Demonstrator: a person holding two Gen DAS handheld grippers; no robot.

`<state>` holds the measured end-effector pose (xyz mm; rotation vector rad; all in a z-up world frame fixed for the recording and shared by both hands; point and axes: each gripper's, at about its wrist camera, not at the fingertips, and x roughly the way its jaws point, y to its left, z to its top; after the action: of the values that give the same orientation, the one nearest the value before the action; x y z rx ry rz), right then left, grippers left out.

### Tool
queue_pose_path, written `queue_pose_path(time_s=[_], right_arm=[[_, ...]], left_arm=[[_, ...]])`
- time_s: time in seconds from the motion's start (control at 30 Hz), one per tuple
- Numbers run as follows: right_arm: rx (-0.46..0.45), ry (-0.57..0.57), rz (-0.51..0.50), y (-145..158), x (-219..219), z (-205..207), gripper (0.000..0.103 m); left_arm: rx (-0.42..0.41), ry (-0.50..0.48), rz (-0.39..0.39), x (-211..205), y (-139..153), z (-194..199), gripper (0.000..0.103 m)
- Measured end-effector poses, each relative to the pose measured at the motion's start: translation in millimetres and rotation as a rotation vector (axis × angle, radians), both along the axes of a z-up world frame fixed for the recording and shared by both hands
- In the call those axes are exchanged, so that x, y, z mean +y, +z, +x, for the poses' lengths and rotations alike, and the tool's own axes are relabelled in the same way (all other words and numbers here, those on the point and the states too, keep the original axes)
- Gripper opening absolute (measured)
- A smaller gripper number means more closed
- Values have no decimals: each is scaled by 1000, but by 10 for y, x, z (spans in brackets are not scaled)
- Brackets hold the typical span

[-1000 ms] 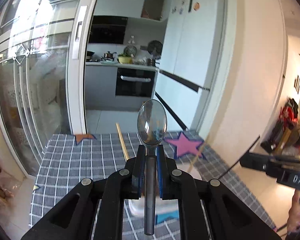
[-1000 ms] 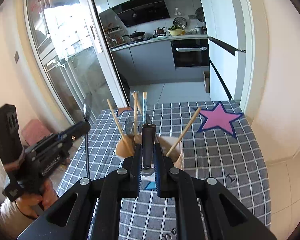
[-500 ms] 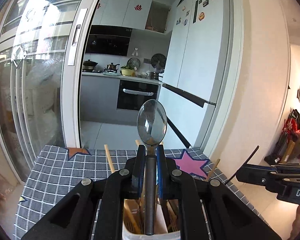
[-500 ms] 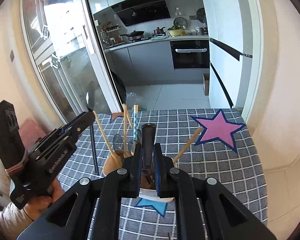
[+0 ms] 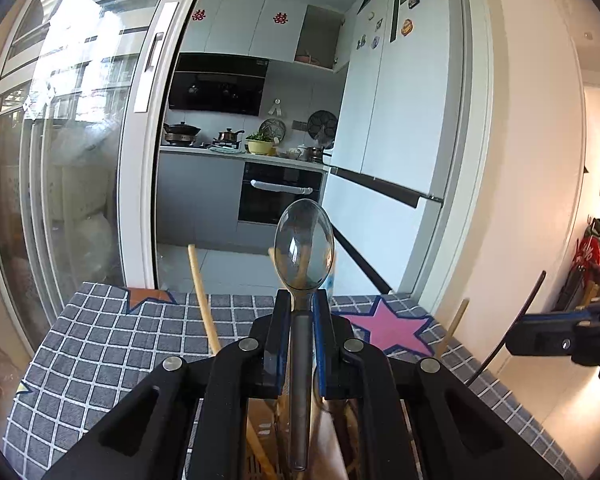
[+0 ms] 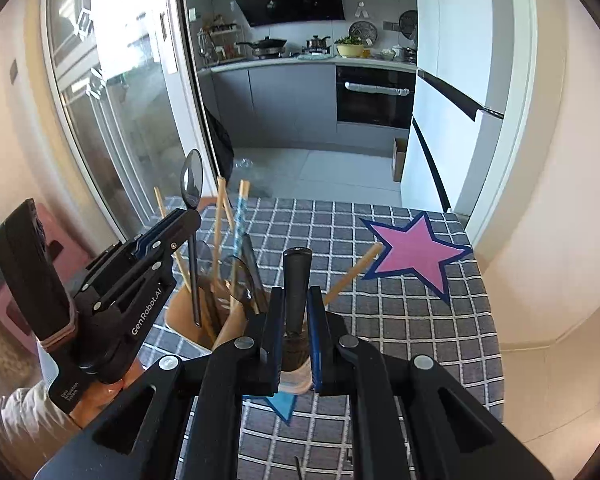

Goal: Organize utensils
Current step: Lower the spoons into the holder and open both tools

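The left gripper (image 5: 300, 312) is clamped on the handle of a metal spoon (image 5: 303, 240). Both blue-lined pads press against the thin shaft, and the gap between them is narrow. The spoon stands upright, bowl uppermost, with its handle end reaching down to the mouth of the utensil holder (image 6: 188, 322). In the right wrist view, the same left gripper (image 6: 188, 216) enters from the left side, carried by a hand (image 6: 100, 398) with a light sleeve, and the spoon (image 6: 192, 184) hangs vertically from its tips, lower end level with the holder rim.

The right gripper (image 6: 294, 312) is closed on a black handle (image 6: 297, 280) of a utensil. The pads grip the handle on both sides and the butt end projects upward beyond the fingertips. The working end of this utensil is hidden behind the fingers.

The utensil holder is a tan, open-topped container resting on the table, just beyond the right gripper. It contains wooden chopsticks (image 6: 220, 216), a blue patterned stick (image 6: 240, 220), a wooden handle (image 6: 352, 276) leaning right, and further spoons.

The table carries a grey checked tablecloth (image 6: 400, 320) with a pink star (image 6: 416, 248) printed on it. A kitchen with an oven (image 6: 374, 96) lies beyond the table.
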<state>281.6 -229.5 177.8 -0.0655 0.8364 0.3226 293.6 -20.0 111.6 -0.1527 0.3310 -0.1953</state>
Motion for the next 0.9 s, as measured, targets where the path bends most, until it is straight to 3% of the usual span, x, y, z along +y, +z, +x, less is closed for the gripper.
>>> queue_pose_path(time_s=[0.3, 0.57, 0.9], right_arm=[[75, 23, -33, -280, 154, 223, 12], [110, 28, 3, -509, 258, 357, 8], [147, -10, 64, -633, 168, 359, 8]], left_arm=[[11, 31, 52, -38, -202, -21, 42], [0, 34, 124, -104, -239, -96, 42], [59, 19, 114, -36, -274, -51, 42]])
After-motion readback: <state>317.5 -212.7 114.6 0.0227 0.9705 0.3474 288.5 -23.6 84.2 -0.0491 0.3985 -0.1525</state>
